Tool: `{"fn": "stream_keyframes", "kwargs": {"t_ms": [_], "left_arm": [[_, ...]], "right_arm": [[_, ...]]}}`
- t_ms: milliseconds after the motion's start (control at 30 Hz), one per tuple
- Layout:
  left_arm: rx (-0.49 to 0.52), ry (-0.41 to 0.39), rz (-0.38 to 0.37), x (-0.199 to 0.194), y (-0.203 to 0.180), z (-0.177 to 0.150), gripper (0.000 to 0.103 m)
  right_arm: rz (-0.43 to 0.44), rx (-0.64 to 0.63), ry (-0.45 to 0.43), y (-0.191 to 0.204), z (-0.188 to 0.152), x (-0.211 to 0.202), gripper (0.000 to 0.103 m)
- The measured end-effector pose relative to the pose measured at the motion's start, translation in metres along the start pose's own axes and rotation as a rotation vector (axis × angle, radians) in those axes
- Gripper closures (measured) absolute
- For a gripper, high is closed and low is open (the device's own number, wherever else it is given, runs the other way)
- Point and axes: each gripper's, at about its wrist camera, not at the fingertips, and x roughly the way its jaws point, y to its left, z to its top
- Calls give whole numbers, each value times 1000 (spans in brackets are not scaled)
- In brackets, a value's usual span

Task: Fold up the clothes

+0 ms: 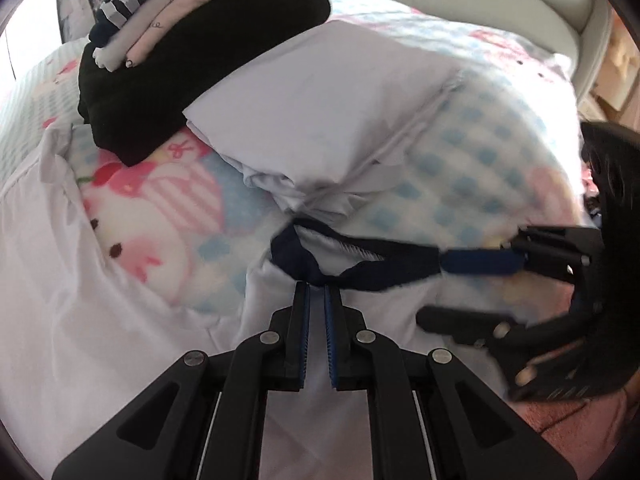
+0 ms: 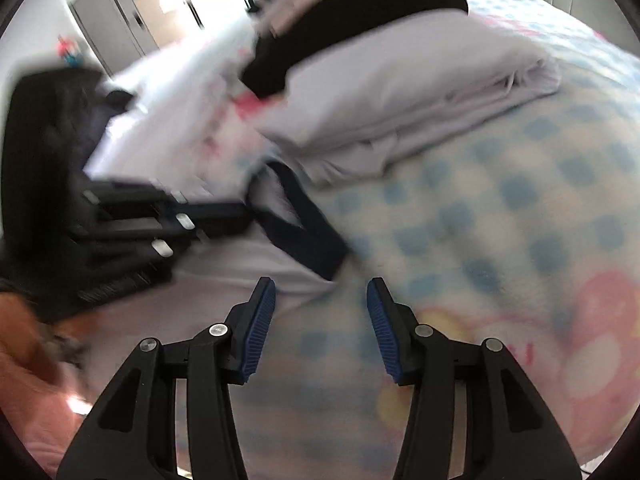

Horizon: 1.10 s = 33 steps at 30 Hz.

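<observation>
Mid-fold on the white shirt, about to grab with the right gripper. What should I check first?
1. Left gripper shut on white shirt at the navy collar: ok.
2. Right gripper open: ok.
3. Right gripper lined up on collar: not ok, the collar lies ahead and to its left.
4. Folded white pile apart from shirt: cannot tell.
5. Shirt lying flat: cannot tell, mostly out of view.

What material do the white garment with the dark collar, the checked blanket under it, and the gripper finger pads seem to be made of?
White garment: likely thin cotton knit, matte; it creases softly, and its navy collar looks ribbed.
Checked blanket: probably plush fleece; the printed surface looks fuzzy, though the picture is blurred.
Finger pads of the right gripper: apparently blue rubber or soft plastic, with fine ridges.
</observation>
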Motion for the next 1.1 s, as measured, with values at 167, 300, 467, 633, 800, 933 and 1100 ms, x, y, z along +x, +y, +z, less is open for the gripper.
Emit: {"fn": "stream_keyframes", "kwargs": {"t_ms": [167, 300, 467, 633, 800, 933, 1100], "left_arm": [[-90, -32, 33, 4, 12, 12, 94], [-165, -79, 53, -5, 23, 17, 94], [-256, -134, 7, -36, 40, -1, 94], [-196, -78, -74, -35, 15, -16, 94], [-153, 5, -13, 9, 5, -12, 94], [-183, -8, 39, 18, 8, 3, 94], [-178, -104, 117, -11, -6, 0, 94]], "right_arm": [[-11, 37, 0, -4, 6, 7, 55], [-47, 61, -19, -13, 10, 6, 58], [-77, 71, -58, -19, 13, 1, 58], [-23, 66, -82, -16, 16, -2, 54], [27, 33, -61, -5, 14, 4, 53], [-132, 6, 3, -7, 11, 22, 60], [-117, 19, -65, -9, 10, 7, 58]]}}
